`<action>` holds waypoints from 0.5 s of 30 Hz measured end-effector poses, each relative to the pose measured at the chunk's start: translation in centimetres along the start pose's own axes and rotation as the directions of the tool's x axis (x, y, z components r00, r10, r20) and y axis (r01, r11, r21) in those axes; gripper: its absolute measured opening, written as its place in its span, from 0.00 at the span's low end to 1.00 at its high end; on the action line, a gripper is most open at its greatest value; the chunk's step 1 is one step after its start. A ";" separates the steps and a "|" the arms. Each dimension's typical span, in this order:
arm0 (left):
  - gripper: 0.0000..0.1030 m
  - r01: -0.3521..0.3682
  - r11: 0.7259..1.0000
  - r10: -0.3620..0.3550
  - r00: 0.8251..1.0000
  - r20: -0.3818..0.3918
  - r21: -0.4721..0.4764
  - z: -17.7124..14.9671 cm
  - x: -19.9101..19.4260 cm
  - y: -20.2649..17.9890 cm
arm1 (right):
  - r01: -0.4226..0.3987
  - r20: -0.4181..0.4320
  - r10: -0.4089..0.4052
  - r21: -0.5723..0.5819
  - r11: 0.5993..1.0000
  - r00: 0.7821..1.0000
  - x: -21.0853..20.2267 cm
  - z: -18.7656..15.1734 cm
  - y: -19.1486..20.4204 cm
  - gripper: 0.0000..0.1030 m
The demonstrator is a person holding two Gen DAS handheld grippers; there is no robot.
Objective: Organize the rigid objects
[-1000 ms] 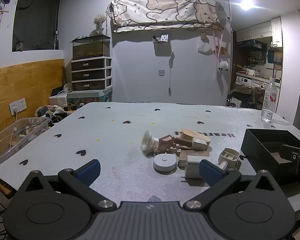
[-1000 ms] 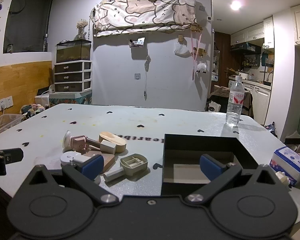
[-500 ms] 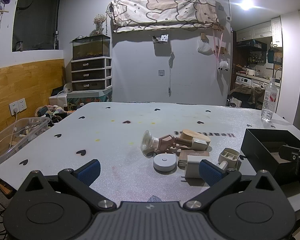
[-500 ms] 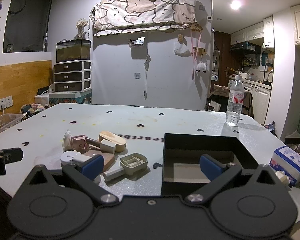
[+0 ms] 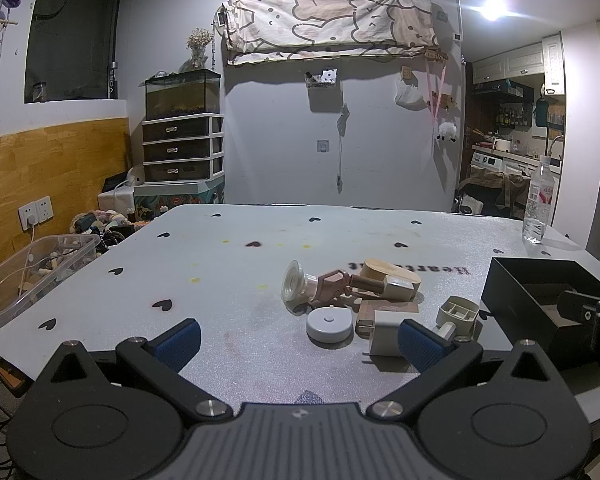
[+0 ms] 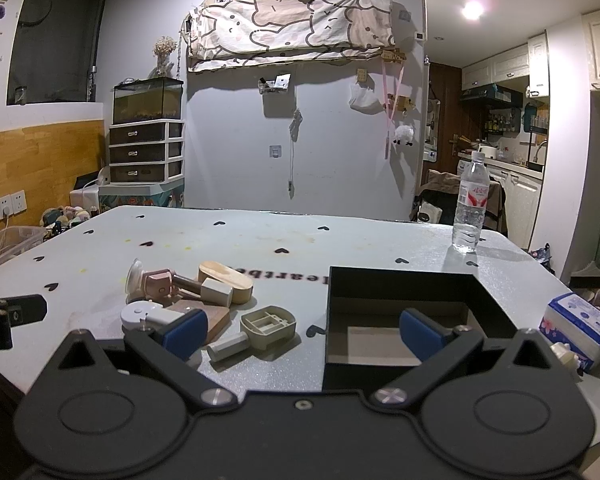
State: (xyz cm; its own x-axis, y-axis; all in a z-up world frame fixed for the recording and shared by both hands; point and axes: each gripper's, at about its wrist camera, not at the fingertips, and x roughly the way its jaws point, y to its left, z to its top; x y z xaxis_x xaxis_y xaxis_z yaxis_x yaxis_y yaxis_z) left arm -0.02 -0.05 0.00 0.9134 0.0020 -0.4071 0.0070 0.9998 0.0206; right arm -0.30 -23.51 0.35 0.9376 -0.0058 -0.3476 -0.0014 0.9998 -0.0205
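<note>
In the left wrist view, the left gripper is seen spread wide above the near edge of the table, with nothing between its blue pads. A cluster of small rigid objects is found left of the black box: a white round puck lies nearest the camera, a white square adapter is just beside it on the box side, and a beige plug housing sits between the adapter and the box. Behind the puck, a pink suction-cup holder is lying on its side, touching a wooden oval block. A water bottle stands upright well beyond the box (at the far table edge). A clear plastic bin is seen off the table, far from the box.

In the right wrist view, the right gripper is likewise held released, empty, its far-side pad over the open black box. The same cluster is laid out left of the box: the beige plug housing closest to it, the wooden oval block farther back, the pink suction-cup holder and white round puck farthest from it. A tissue pack rests right of the box, near the table edge.
</note>
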 end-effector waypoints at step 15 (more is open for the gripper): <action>1.00 0.000 1.000 0.000 1.000 0.000 0.000 0.0 -0.1 -0.1 | -0.001 -0.001 0.001 -0.001 1.000 1.000 0.0 0.0 0.0 1.00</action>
State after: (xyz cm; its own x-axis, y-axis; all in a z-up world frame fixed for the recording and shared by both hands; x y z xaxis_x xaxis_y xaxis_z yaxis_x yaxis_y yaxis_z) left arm -0.08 -0.17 -0.01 0.9133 0.0017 -0.4072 0.0071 0.9998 0.0201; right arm -0.32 -23.50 0.37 0.9373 -0.0052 -0.3484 -0.0025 0.9998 -0.0214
